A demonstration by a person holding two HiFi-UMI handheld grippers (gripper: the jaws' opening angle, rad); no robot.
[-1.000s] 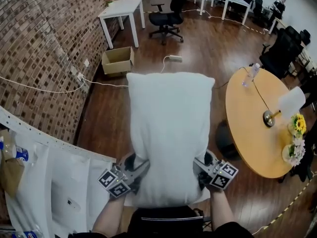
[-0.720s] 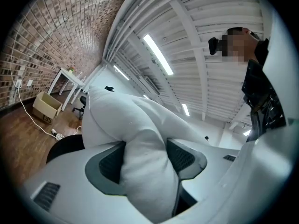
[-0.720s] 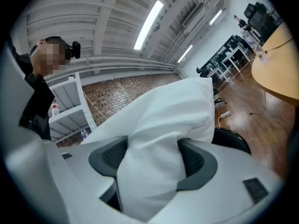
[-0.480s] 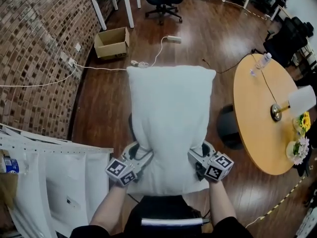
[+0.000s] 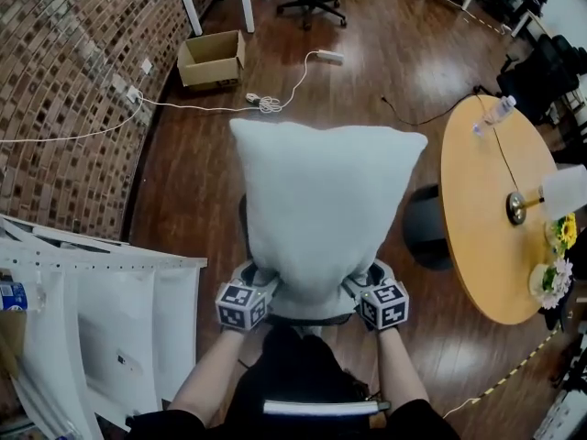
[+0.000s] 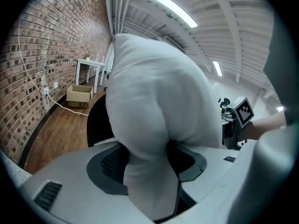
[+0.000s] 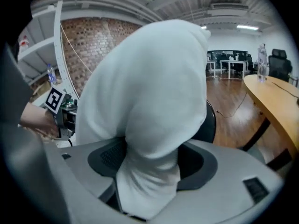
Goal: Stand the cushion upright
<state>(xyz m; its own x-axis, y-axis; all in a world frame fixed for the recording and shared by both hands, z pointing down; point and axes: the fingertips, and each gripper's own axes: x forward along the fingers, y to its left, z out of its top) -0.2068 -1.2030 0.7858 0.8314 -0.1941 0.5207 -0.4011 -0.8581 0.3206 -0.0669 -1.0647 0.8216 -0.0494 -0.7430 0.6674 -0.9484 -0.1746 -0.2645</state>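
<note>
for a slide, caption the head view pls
Left hand-held gripper and right hand-held gripper clamp a white cushion by its lower corners, upright over wooden floor.

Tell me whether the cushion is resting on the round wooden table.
No, the cushion is pinched at its near edge by the left gripper and right gripper, apart from the round table at its right.

A cardboard box [image 5: 211,59] sits upper left by the brick wall [image 5: 64,90]; a round wooden surface [image 5: 477,246] at right carries a bottle [image 5: 494,115] and flowers [image 5: 557,232].
</note>
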